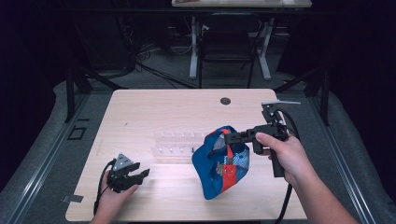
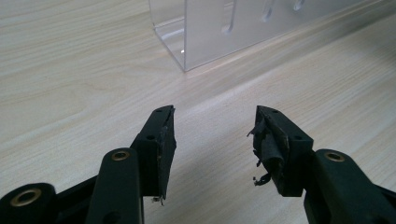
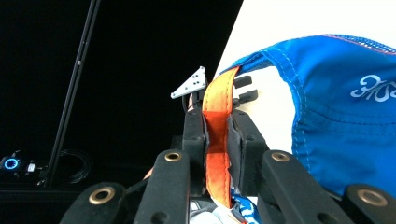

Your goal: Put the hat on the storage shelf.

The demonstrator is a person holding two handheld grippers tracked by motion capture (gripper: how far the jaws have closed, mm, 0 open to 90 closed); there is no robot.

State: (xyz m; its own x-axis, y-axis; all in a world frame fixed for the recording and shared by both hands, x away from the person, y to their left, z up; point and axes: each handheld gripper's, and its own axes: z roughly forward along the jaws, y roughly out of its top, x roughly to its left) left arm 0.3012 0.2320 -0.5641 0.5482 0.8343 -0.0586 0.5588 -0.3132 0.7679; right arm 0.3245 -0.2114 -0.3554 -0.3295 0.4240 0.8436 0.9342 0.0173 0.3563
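Observation:
A blue fabric cap [image 1: 219,168] with orange trim hangs just above the right middle of the wooden table [image 1: 159,109]. My right gripper [image 1: 227,137] comes in level from the right and is shut on its top edge. In the right gripper view the jaws of that gripper [image 3: 215,126] pinch an orange strap [image 3: 217,154], with the blue cloth [image 3: 341,126] hanging to the right. My left gripper [image 1: 142,175] rests low at the front left of the table. It is open [image 2: 212,135], with nothing between its fingers.
A clear acrylic rack [image 1: 175,143] with slots stands at the table's middle, between the two grippers, and its corner [image 2: 219,32] lies just ahead of the left jaws. A round cable hole [image 1: 225,101] sits near the far edge. A chair [image 1: 229,46] stands beyond.

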